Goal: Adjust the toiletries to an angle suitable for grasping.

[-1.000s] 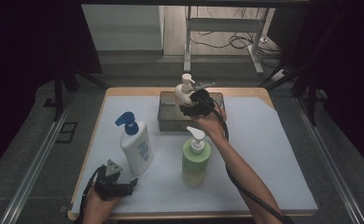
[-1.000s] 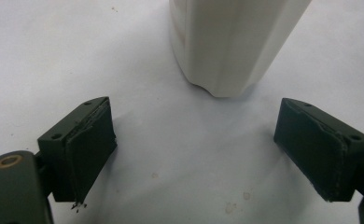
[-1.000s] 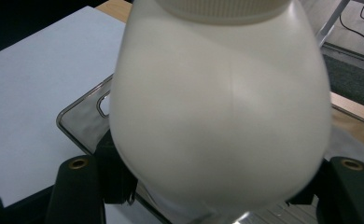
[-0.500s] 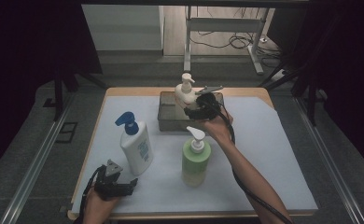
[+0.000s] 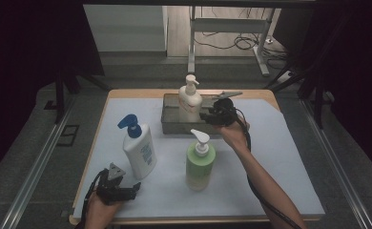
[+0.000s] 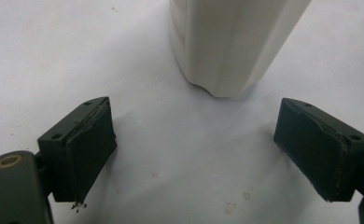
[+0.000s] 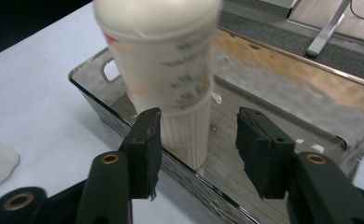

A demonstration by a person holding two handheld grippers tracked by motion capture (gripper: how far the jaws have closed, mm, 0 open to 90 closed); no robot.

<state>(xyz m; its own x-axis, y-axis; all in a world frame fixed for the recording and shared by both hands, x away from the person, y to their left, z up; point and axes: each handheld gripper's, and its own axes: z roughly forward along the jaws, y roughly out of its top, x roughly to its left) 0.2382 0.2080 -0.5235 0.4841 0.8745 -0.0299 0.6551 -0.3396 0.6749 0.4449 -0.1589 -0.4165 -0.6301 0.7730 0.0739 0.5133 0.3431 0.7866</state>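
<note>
- White-covered tabletop point(image 5: 279, 157), dark room around.
- Right gripper point(image 7: 196, 140): jaws apart, just been closing, beside the cream bottle point(image 5: 190, 102) in the tray point(image 5: 170, 125); a nudge could topple it.
- Left gripper point(image 6: 194, 154): jaws apart, empty.

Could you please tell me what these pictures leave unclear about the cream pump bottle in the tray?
- Cream bottle label: motion-blurred in the right gripper view, too small in the high view.
- Its pump head: cut off by the top edge of the right gripper view.
- Its base: hidden behind the tray wall in the high view.
</note>
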